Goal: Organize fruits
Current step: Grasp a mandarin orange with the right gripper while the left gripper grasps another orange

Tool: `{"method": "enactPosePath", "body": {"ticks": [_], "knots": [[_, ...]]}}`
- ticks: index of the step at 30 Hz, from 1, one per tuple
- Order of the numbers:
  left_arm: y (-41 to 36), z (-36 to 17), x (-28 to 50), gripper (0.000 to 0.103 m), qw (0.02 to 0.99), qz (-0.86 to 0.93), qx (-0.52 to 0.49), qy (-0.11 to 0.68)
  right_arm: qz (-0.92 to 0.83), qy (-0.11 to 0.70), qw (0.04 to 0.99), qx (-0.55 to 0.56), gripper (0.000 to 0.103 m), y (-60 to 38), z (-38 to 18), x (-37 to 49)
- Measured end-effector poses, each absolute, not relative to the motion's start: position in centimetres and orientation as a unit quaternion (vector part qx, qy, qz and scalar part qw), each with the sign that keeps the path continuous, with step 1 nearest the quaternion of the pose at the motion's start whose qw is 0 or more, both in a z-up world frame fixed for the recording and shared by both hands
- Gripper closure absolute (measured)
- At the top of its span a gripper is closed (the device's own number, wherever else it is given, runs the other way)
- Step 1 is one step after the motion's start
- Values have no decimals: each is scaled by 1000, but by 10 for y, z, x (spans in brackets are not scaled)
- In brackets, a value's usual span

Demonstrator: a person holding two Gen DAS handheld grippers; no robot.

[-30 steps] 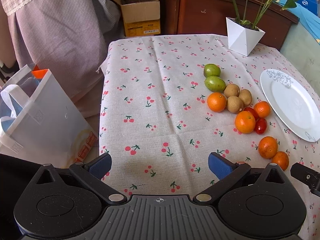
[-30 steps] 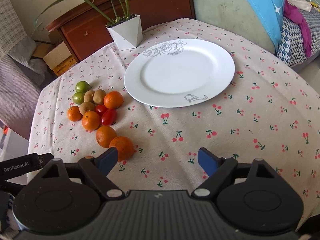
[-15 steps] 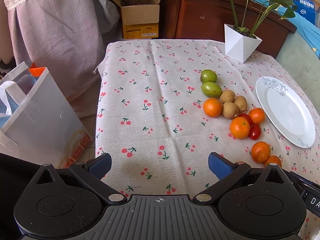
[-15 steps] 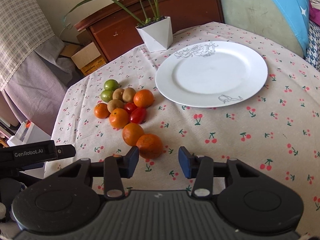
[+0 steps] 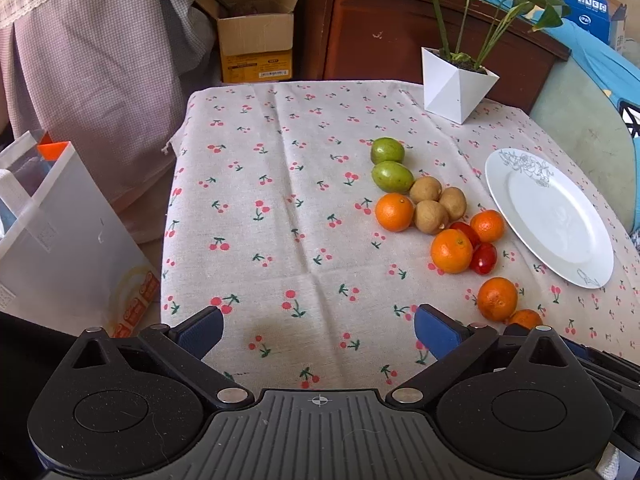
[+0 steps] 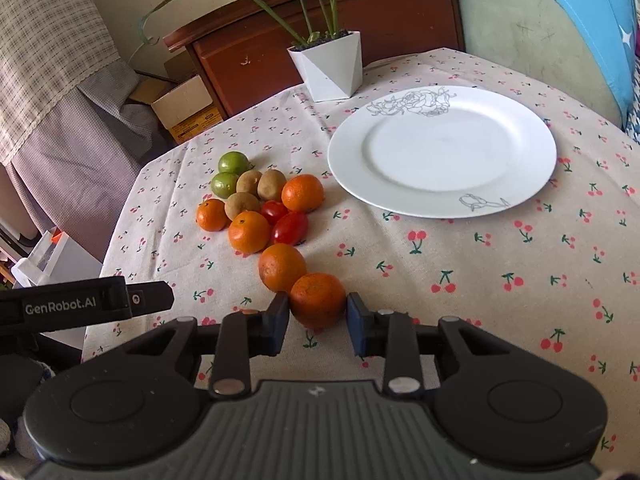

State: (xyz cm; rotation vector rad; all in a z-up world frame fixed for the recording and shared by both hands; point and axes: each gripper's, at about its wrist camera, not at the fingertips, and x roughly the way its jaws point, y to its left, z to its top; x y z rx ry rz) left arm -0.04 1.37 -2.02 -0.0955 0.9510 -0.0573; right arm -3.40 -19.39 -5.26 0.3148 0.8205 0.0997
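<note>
Fruit lies in a cluster on the cherry-print tablecloth: several oranges (image 6: pixel 249 231), two green fruits (image 6: pixel 233 162), three brown kiwis (image 6: pixel 272 184) and two red tomatoes (image 6: pixel 290 229). A white plate (image 6: pixel 442 152) with nothing on it sits to their right. My right gripper (image 6: pixel 317 318) has its blue pads on both sides of the nearest orange (image 6: pixel 317 298), which rests on the cloth and touches another orange (image 6: pixel 282 267). My left gripper (image 5: pixel 319 332) is open and holds nothing, above bare cloth left of the fruit (image 5: pixel 451 251). The plate (image 5: pixel 548 216) lies at the right in that view.
A white geometric planter (image 6: pixel 329 65) stands at the table's far edge before a brown wooden cabinet (image 6: pixel 328 28). A white bag (image 5: pixel 56 232) and a cardboard box (image 5: pixel 256 46) sit on the floor at the left. The left gripper's body (image 6: pixel 86 305) shows at left.
My right gripper has moved forward to the nearest orange and its jaws have narrowed around it. My left gripper has drawn back slightly and stays open.
</note>
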Motion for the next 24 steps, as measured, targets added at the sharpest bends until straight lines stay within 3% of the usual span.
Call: {"method": "enactPosePath", "body": {"ticks": [8, 14, 17, 19, 24], "knots": [[-17, -19, -6, 2, 888, -92, -43, 449, -25, 391, 898, 202, 72, -236, -48, -45], [-50, -21, -6, 9, 888, -151, -35, 433, -61, 388, 891, 229, 72, -256, -50, -49], [-62, -24, -2, 19, 889, -160, -30, 429, -67, 389, 888, 236, 72, -259, -52, -49], [-67, -28, 1, 34, 886, -165, -34, 432, -66, 389, 889, 233, 72, -259, -52, -49], [-77, -35, 2, 53, 889, -166, -20, 426, -64, 387, 892, 225, 71, -256, -52, -47]]}}
